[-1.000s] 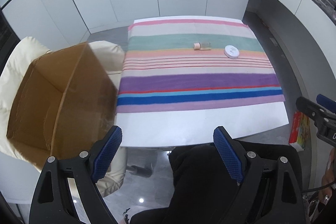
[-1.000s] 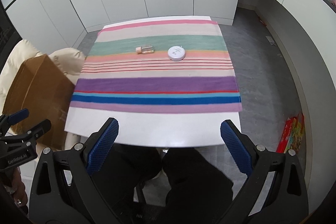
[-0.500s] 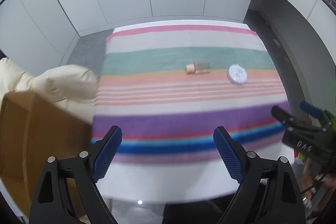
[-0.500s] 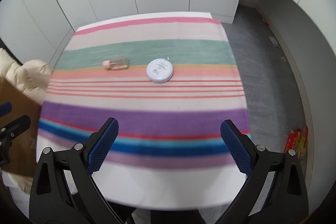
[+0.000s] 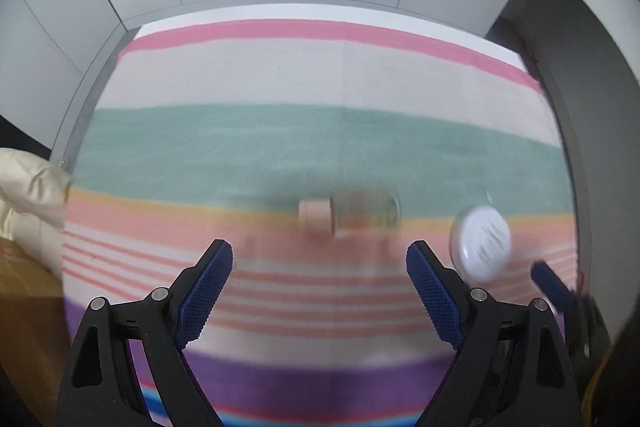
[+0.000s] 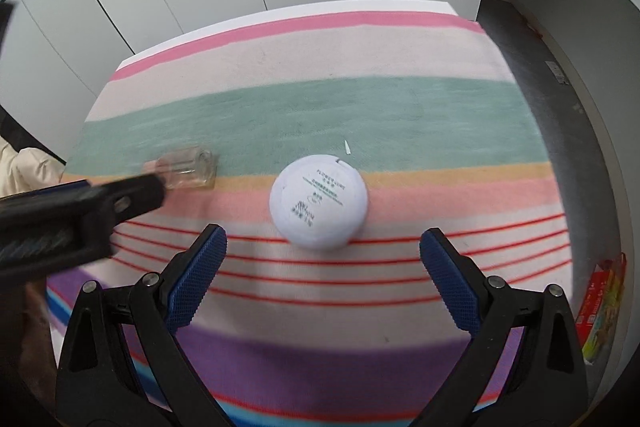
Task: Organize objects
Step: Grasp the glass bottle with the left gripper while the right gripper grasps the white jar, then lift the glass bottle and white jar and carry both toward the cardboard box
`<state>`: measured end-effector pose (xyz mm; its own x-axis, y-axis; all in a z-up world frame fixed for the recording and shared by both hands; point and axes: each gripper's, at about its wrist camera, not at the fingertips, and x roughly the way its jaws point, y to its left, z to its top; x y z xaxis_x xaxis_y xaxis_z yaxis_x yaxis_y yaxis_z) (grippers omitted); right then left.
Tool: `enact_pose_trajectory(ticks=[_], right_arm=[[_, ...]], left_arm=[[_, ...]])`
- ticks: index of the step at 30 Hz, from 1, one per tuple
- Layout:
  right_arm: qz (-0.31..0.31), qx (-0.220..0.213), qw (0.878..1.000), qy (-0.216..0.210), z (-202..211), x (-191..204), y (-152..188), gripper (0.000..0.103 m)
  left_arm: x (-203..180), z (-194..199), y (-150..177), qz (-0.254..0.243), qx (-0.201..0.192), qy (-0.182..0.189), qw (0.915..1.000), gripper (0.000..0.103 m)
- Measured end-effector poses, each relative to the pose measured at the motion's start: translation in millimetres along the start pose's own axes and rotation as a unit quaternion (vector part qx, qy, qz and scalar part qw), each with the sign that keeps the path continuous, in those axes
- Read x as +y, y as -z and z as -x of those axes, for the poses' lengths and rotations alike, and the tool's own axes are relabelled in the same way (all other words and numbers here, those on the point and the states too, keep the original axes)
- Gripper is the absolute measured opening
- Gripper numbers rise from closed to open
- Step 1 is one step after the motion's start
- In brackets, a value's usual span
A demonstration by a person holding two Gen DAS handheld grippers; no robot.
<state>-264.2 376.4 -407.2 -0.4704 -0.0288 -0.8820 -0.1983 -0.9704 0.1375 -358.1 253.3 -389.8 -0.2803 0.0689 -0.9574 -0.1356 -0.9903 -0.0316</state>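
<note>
The left gripper (image 5: pixel 320 259) has its jaws spread wide with nothing between them, poised over a small clear bottle with a pink cap (image 5: pixel 348 215) lying on its side on the striped cloth (image 5: pixel 280 147). The right gripper (image 6: pixel 323 247) is likewise released and empty, its blue pads (image 6: pixel 448 283) flanking a round white lidded container (image 6: pixel 318 202) resting flat on the cloth just beyond the fingertips. The bottle lies near the container, on its left, at the edge of the green stripe.

A striped cloth (image 6: pixel 360 311) covers the white surface (image 6: pixel 132 61). On the cloth lie a small bottle (image 6: pixel 188 169) on its side and, just beside it, a round white tin (image 6: pixel 318 203).
</note>
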Motion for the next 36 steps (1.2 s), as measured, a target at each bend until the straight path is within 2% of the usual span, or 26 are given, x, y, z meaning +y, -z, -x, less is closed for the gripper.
enact_pose_trajectory(ticks=[3,5,6,7,9,11,14,25,27,31,36], right_arm=[[-0.001,-0.007,1.0,0.003,-9,1,-1,0.098],[0.003,-0.014,1.0,0.009,-14,3,-2,0.093],[0.007,-0.018,1.0,0.013,-15,3,-2,0.084],[0.011,-0.016,1.0,0.018,-19,5,-2,0.08],[0.024,-0.025,0.999,0.036,-19,8,-4,0.06],[0.029,-0.026,0.998,0.043,-20,11,-6,0.06],[0.03,-0.028,0.998,0.044,-21,11,-7,0.06],[0.025,-0.021,0.998,0.048,-19,6,-6,0.06],[0.026,-0.021,0.998,0.049,-18,6,-5,0.06],[0.025,-0.019,0.998,0.052,-15,4,-7,0.06],[0.026,-0.02,0.998,0.052,3,5,-13,0.06]], left_arm=[[-2,-23,-9,0.017,0.011,-0.002,0.9998,0.09],[-1,-36,-12,0.032,0.015,-0.001,0.9994,0.086],[-2,-36,-13,0.033,0.0,-0.013,0.9994,0.074],[-3,-34,-13,0.03,-0.016,-0.017,0.9993,0.069],[-6,-31,-14,0.016,-0.036,-0.021,0.999,0.043],[-6,-29,-15,0.006,-0.043,-0.015,0.9989,0.028],[-2,-29,-14,-0.002,-0.044,-0.006,0.999,0.028],[1,-29,-11,0.0,-0.04,-0.006,0.9992,0.028],[-1,-27,-11,-0.002,-0.043,-0.015,0.9989,0.028],[-2,-16,-11,-0.01,-0.053,-0.029,0.9981,0.028],[0,6,-13,-0.006,-0.061,-0.025,0.9978,0.028]])
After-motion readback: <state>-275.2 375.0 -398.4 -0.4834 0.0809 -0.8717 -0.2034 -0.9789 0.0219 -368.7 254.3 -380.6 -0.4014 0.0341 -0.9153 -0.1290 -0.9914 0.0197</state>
